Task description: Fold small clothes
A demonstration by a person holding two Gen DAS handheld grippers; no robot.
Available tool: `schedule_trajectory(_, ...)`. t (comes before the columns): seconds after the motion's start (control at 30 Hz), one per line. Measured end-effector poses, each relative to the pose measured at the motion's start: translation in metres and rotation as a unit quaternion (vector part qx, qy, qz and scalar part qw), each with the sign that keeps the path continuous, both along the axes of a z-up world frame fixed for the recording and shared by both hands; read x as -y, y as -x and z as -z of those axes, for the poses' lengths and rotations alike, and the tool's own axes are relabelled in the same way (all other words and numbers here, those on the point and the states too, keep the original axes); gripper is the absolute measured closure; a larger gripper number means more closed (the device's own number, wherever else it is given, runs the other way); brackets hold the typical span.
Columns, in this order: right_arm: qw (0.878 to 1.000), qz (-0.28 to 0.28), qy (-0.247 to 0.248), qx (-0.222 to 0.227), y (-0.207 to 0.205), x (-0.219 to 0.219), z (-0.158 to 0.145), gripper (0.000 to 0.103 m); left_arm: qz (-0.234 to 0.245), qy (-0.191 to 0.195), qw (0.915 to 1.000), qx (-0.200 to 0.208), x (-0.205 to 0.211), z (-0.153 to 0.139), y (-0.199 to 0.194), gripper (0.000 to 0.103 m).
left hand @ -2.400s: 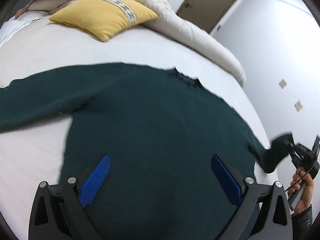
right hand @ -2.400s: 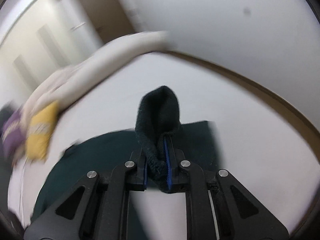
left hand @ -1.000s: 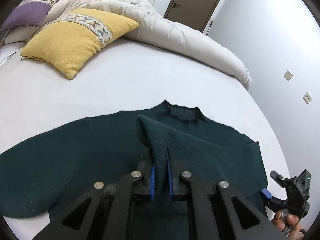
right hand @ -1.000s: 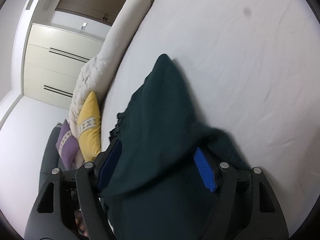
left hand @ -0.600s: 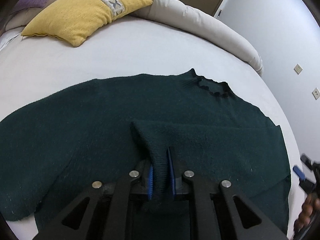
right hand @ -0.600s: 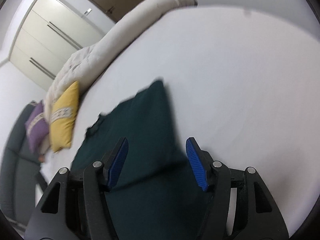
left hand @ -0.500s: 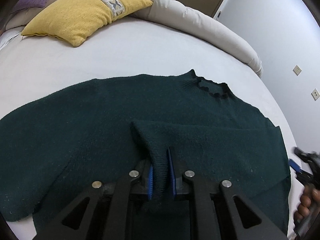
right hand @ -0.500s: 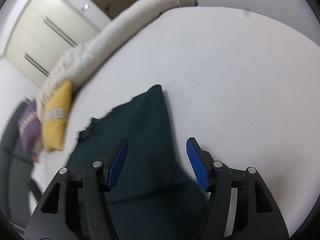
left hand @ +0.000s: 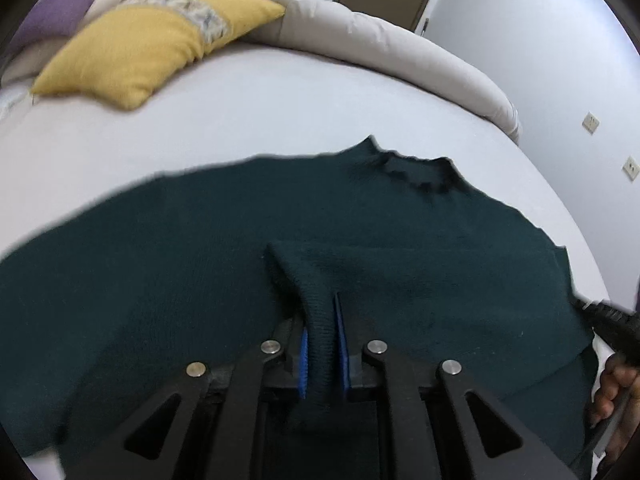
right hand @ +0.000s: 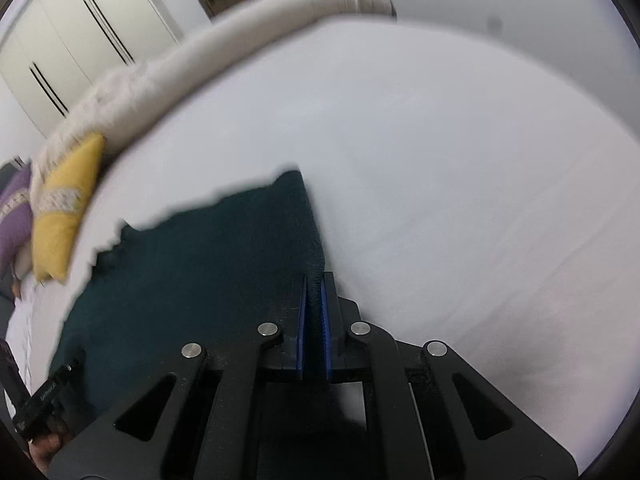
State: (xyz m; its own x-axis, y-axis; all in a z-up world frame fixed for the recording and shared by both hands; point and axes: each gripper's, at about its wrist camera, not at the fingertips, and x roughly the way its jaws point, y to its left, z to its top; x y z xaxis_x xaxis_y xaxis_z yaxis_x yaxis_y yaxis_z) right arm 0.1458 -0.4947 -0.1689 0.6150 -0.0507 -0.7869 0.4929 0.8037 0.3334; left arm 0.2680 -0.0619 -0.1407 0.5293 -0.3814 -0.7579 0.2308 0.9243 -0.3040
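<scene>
We see a dark teal knit sweater (left hand: pixel 192 280) on a white bed sheet (left hand: pixel 240 92), a mustard-yellow cushion (left hand: pixel 132 48) with a pale patterned band far left, and a purple pillow (left hand: pixel 60 8) beyond.

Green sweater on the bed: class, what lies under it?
Under the green sweater lies the white bed sheet, showing all around it. Whether anything else sits beneath the sweater cannot be seen; the fabric covers it.

The sweater (left hand: pixel 200 280) runs past the lower left edge of the left wrist view, hiding its hem and left sleeve end. The left gripper (left hand: pixel 320 344) covers the pinched cuff's end. In the right wrist view, motion blur smears the sweater's outline and the yellow pillow (right hand: pixel 64 204).
</scene>
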Motion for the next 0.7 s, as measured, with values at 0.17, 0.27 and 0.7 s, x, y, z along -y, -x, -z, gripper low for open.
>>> schedule_trajectory(0.17, 1.000, -0.006, 0.003, -0.006, 0.006, 0.003, -0.010, 0.093, 0.005, 0.010, 0.9999, -0.004, -0.005, -0.004, -0.002, 0.087)
schedule_trajectory(0.27, 0.998, 0.011, 0.056, 0.012, 0.023, -0.012, -0.042, 0.089, 0.001, 0.016, 0.9999, 0.000, -0.006, -0.001, -0.001, 0.086)
schedule_trajectory(0.7, 0.998, 0.001, 0.057, 0.039, 0.062, -0.033, -0.077, 0.066, -0.094, 0.041, 0.9938, 0.043, -0.118, -0.051, 0.028, 0.039)
